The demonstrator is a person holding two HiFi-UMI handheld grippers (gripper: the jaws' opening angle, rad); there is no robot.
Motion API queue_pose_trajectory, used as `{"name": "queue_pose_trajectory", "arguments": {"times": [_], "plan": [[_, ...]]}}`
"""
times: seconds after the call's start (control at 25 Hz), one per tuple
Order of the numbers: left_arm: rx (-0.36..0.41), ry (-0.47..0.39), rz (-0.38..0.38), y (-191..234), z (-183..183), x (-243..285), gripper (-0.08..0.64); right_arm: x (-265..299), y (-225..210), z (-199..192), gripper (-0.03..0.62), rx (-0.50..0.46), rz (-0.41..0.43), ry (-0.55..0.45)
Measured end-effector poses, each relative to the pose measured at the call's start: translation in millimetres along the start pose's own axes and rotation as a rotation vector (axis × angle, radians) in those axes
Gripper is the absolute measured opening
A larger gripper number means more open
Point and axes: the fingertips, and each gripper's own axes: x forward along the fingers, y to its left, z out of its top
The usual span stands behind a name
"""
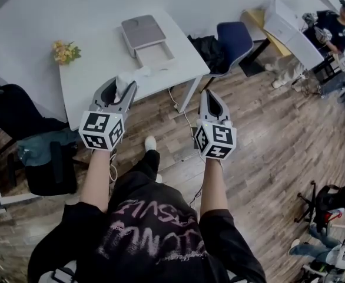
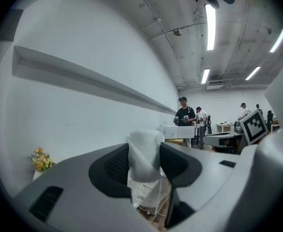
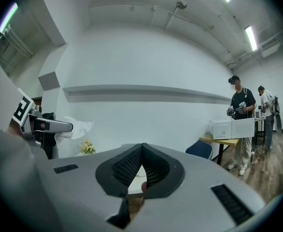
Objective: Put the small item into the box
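Note:
My left gripper [image 1: 120, 88] is shut on a small item in white foam mesh [image 1: 129, 79], held over the near edge of the white table [image 1: 96, 81]. In the left gripper view the white item [image 2: 144, 170] fills the gap between the jaws of the left gripper [image 2: 143, 151] and sticks out past the tips. The grey box [image 1: 155, 54] lies open on the table beyond it, its lid [image 1: 142, 30] folded back. My right gripper [image 1: 210, 94] hangs over the wooden floor to the right of the table, shut with nothing in it; its tips meet in the right gripper view [image 3: 141, 150].
A bunch of yellow flowers [image 1: 65, 52] stands at the table's left corner. A blue chair [image 1: 235, 40] and a black bag [image 1: 208, 48] sit at the table's right end. A dark chair [image 1: 46, 164] stands at the left. People work at desks at the far right [image 1: 331, 28].

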Motion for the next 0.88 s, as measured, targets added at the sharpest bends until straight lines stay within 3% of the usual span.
{"name": "queue_pose_trajectory", "arguments": {"times": [0.44,0.88], "plan": [[-0.021,0.045,0.012,27.3,-19.8,67.8,0.174,71.8,-21.9,-10.6,0.012,-0.024,0.016,0.041],[-0.032,0.049,0.049,91.4,-6.4,162.1,0.175,193.4,-39.5,6.3,0.012,-0.033,0.067,0.052]]}}
